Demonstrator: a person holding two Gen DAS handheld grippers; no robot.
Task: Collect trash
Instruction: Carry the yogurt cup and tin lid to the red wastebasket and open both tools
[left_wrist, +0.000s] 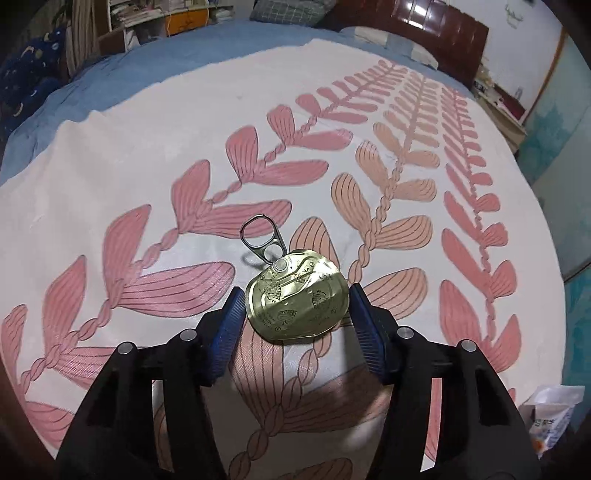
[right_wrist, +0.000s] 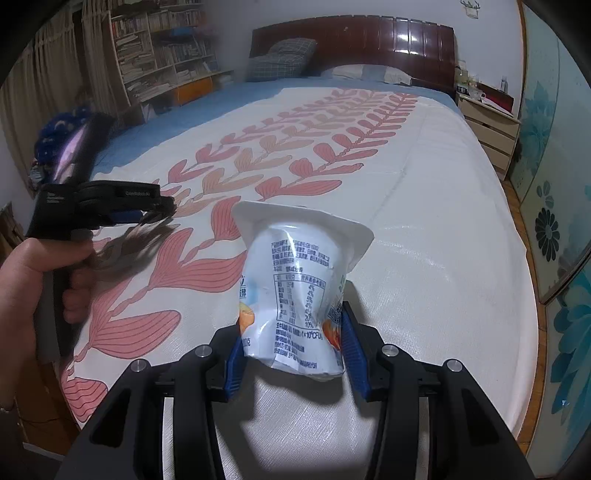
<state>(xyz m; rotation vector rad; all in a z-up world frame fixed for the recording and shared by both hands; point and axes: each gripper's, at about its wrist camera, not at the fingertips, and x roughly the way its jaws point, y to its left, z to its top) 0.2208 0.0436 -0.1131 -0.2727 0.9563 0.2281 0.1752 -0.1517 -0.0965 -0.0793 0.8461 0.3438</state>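
The left tool (left_wrist: 297, 301) straddles a gold can lid (left_wrist: 297, 297) lying on the bed's leaf-patterned sheet (left_wrist: 110, 155), its blue pads (left_wrist: 231, 325) level with the lid's two edges; whether they already press the metal cannot be told, though the left pad looks to be touching. The right tool (right_wrist: 291, 334) pinches a crumpled yogurt cup (right_wrist: 295, 280), held mouth-forward above the bed. The step in hand appears to be picking up the lid, and the next move likely calls for a firm squeeze on its thin rim, then a lift clear of the sheet. Only the left wrist view shows the lid and its raised pull ring (left_wrist: 260, 238); only the right wrist view shows the person's hand (right_wrist: 33, 295) gripping the left tool's handle, blurred.
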